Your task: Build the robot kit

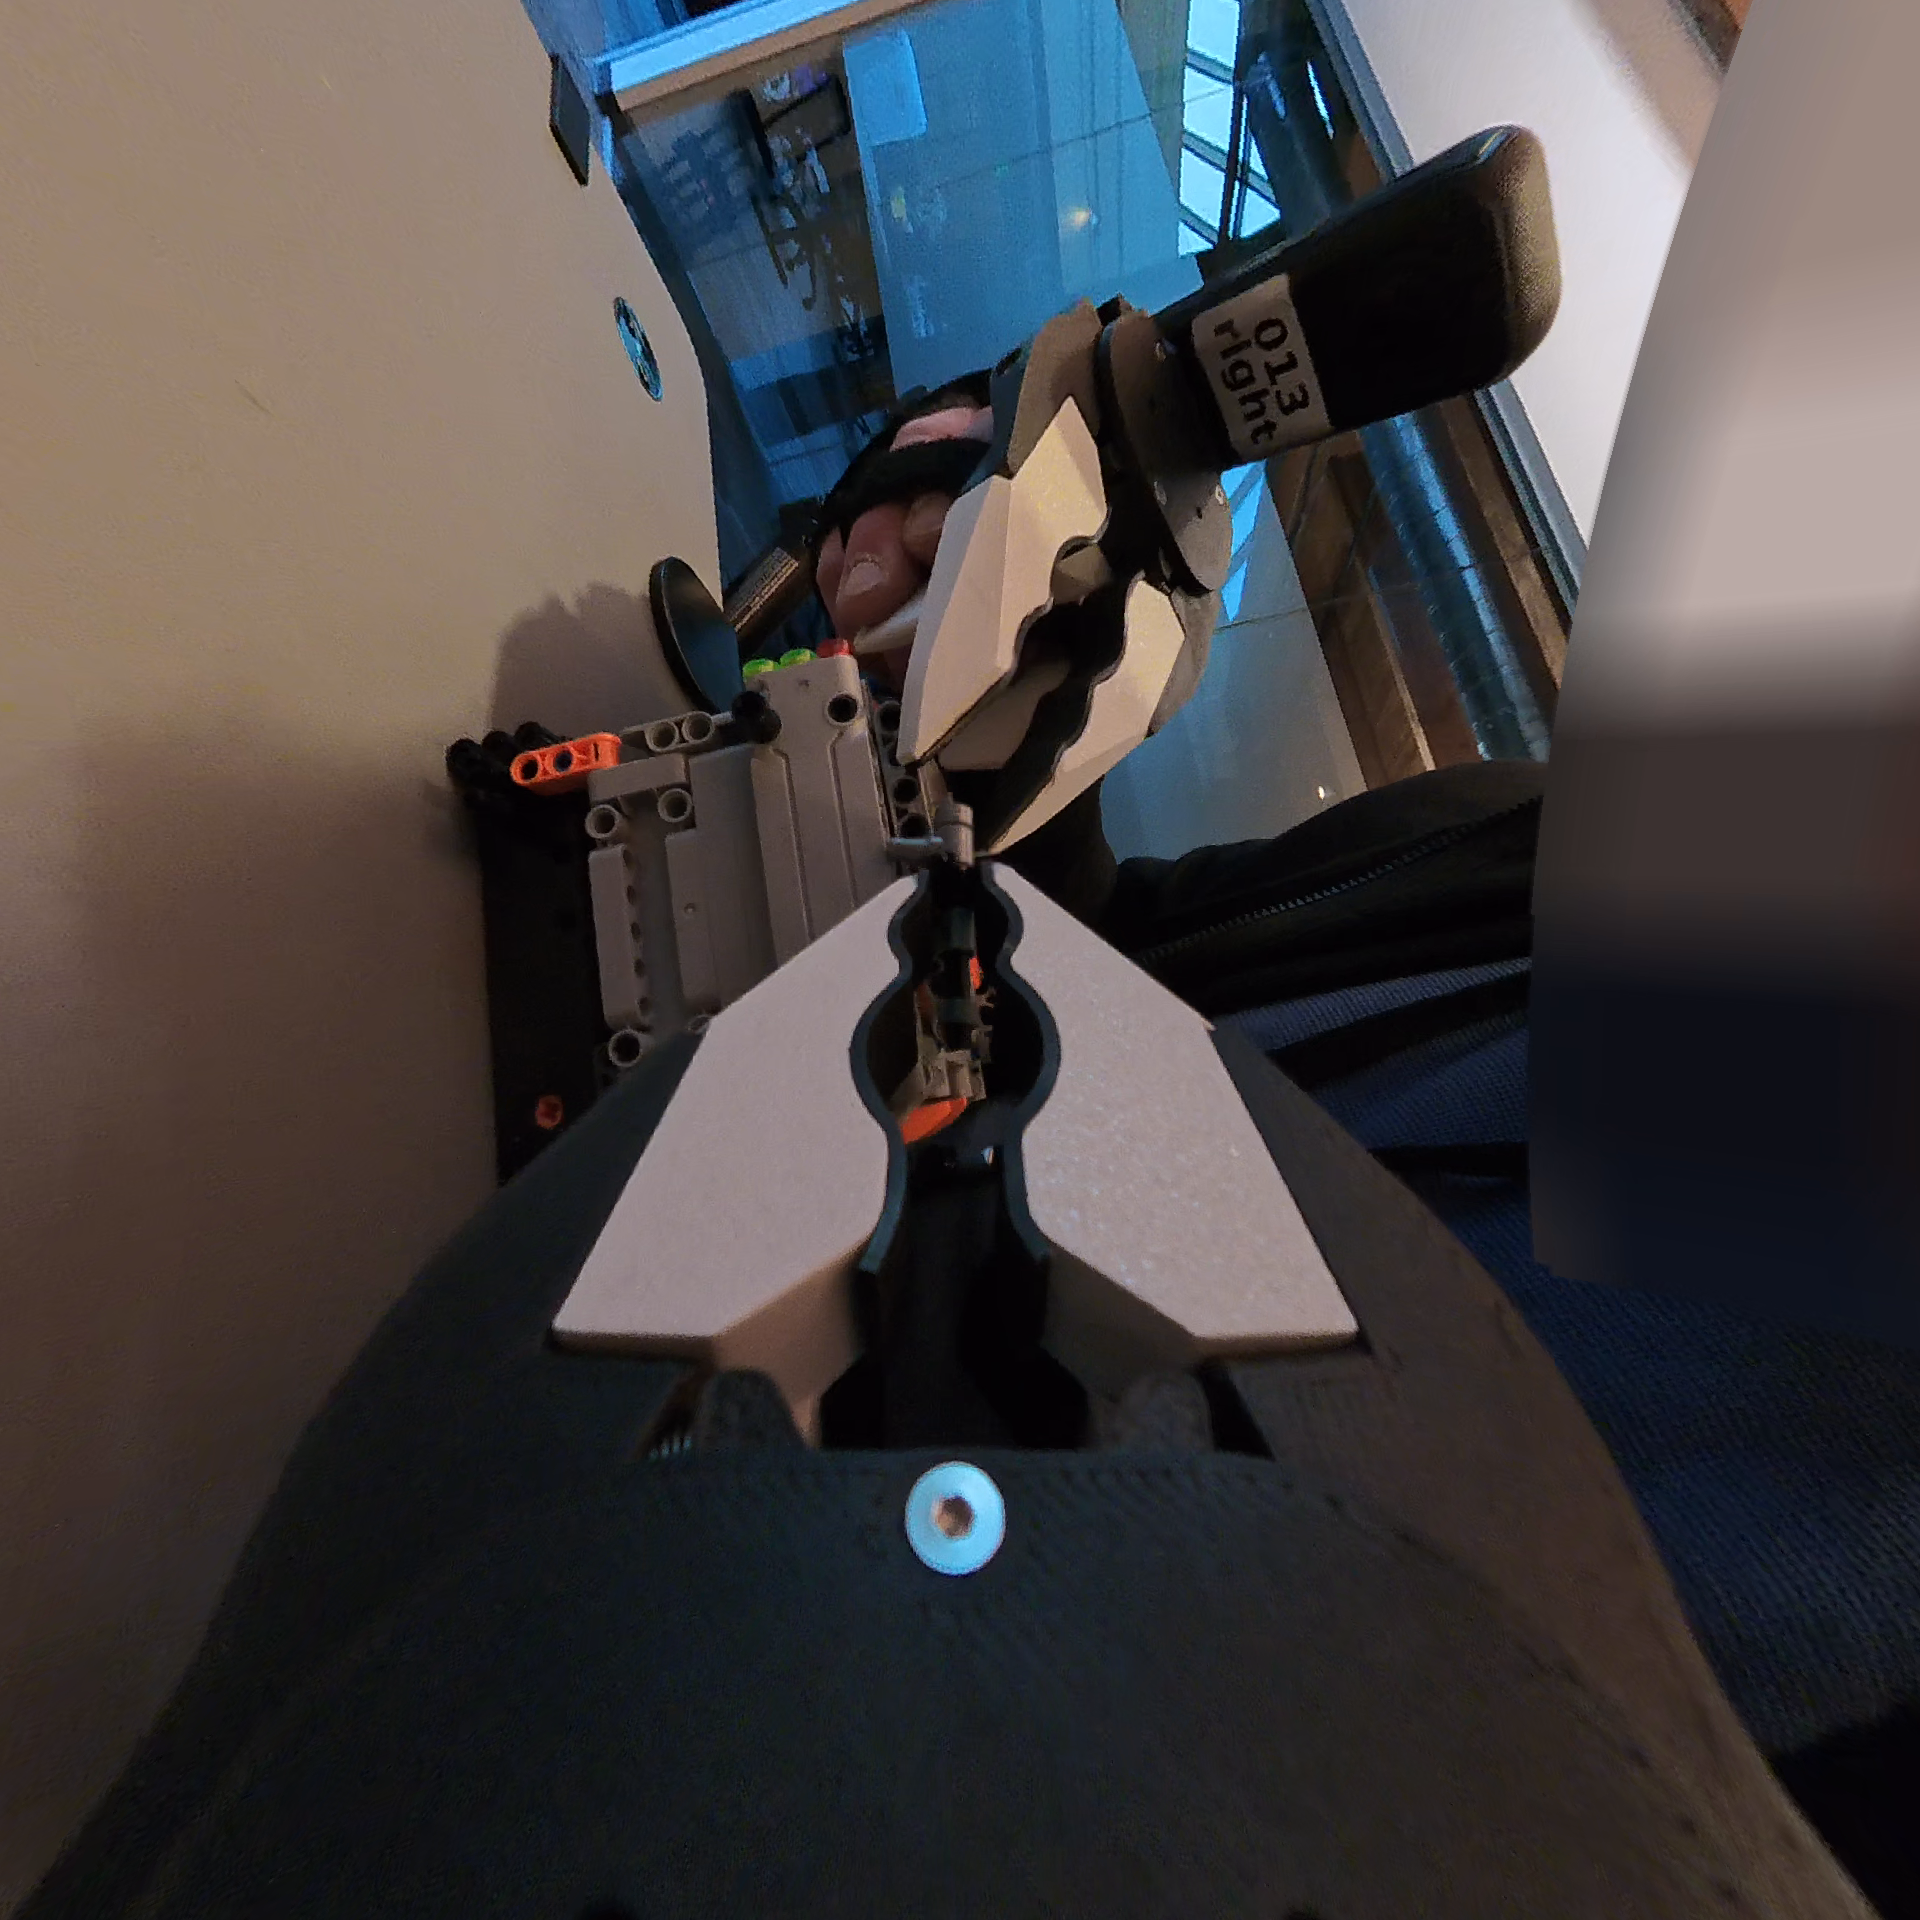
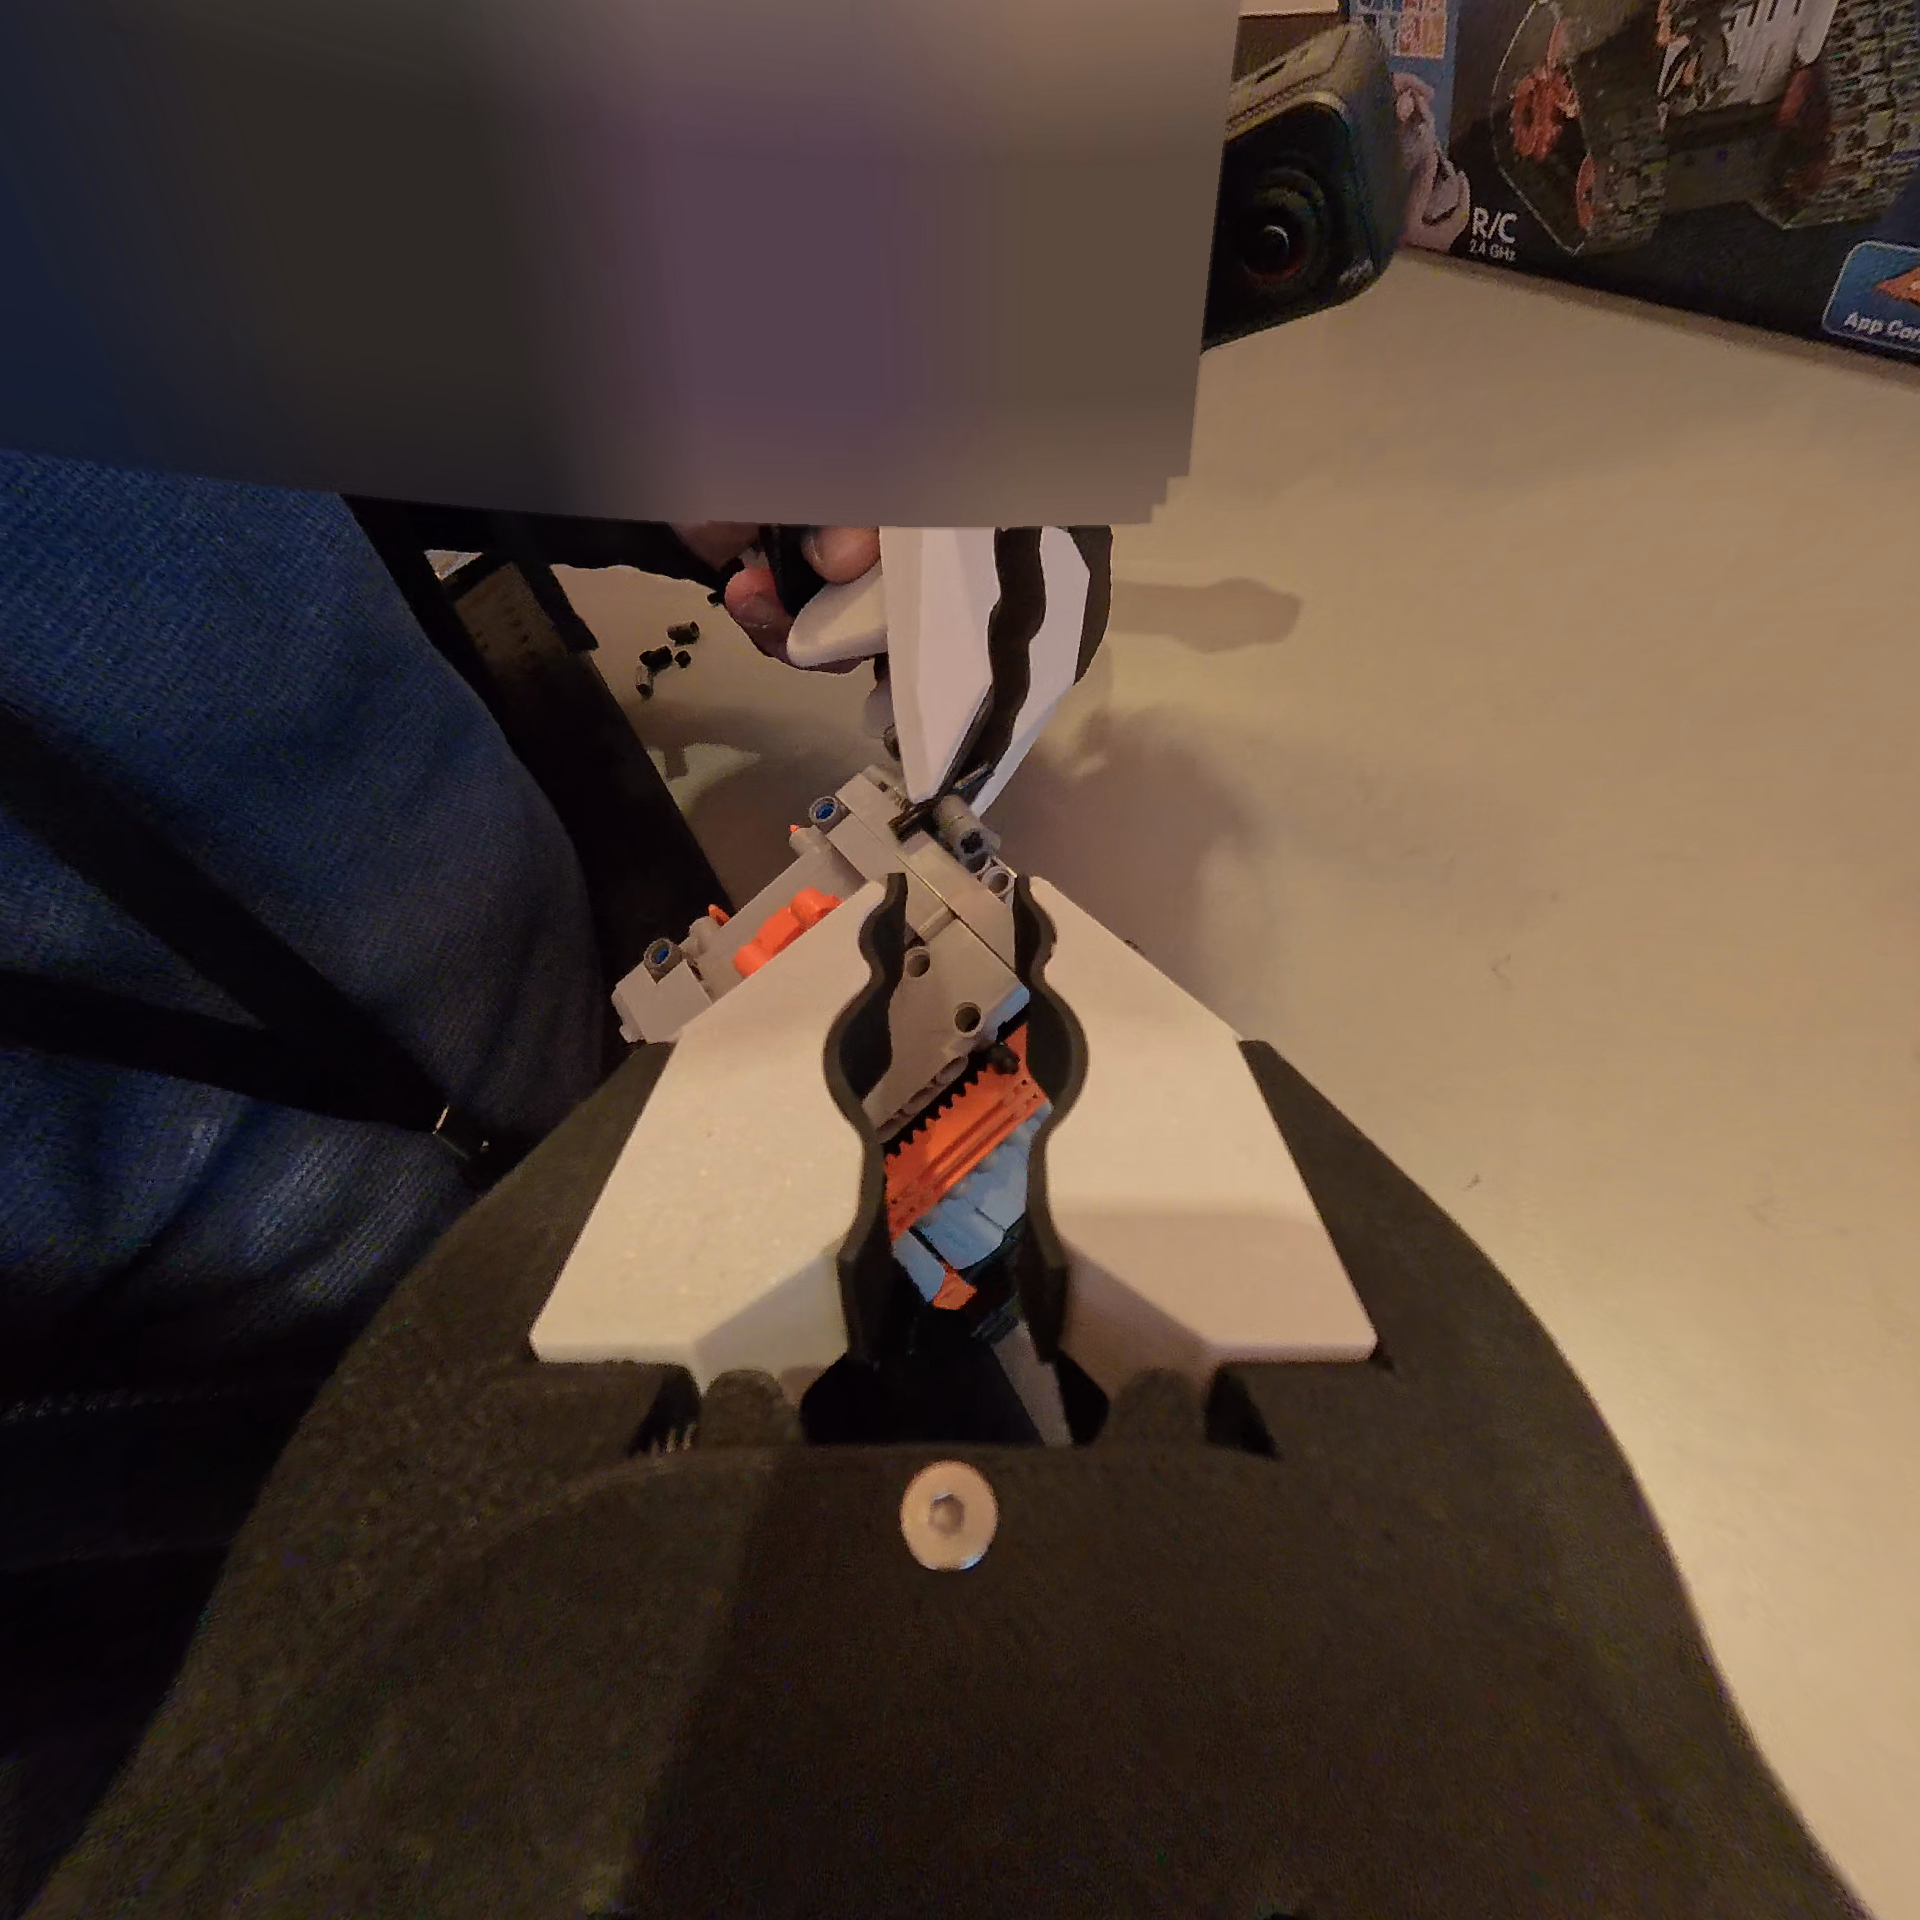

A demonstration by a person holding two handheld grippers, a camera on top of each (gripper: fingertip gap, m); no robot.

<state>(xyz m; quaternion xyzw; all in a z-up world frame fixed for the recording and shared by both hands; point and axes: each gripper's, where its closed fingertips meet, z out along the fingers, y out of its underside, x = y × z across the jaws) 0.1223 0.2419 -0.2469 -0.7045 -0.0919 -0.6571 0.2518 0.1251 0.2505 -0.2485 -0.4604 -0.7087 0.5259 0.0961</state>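
A grey brick-built model (image 2: 935, 997) with orange toothed parts (image 2: 966, 1132) sits between the fingers of my right gripper (image 2: 958, 888), which is shut on it and holds it over the table. My left gripper (image 2: 935, 805) comes in from the far side, its tips closed on a small black pin (image 2: 909, 818) at the model's top edge. In the left wrist view, my left gripper (image 1: 951, 883) is shut at the pin (image 1: 940, 847) on the model's (image 1: 727, 831) corner. The right gripper (image 1: 956, 795) is just beyond it. The model's underside is hidden.
A beige table (image 2: 1455, 727) spreads to the right. A black camera (image 2: 1299, 208) and a printed toy box (image 2: 1662, 156) stand at its back. Loose black pins (image 2: 665, 649) lie near a person's hand (image 2: 769, 603). A blue garment (image 2: 260, 831) fills the left. Only a small space, under 4 cm, lies between the two pairs of fingers.
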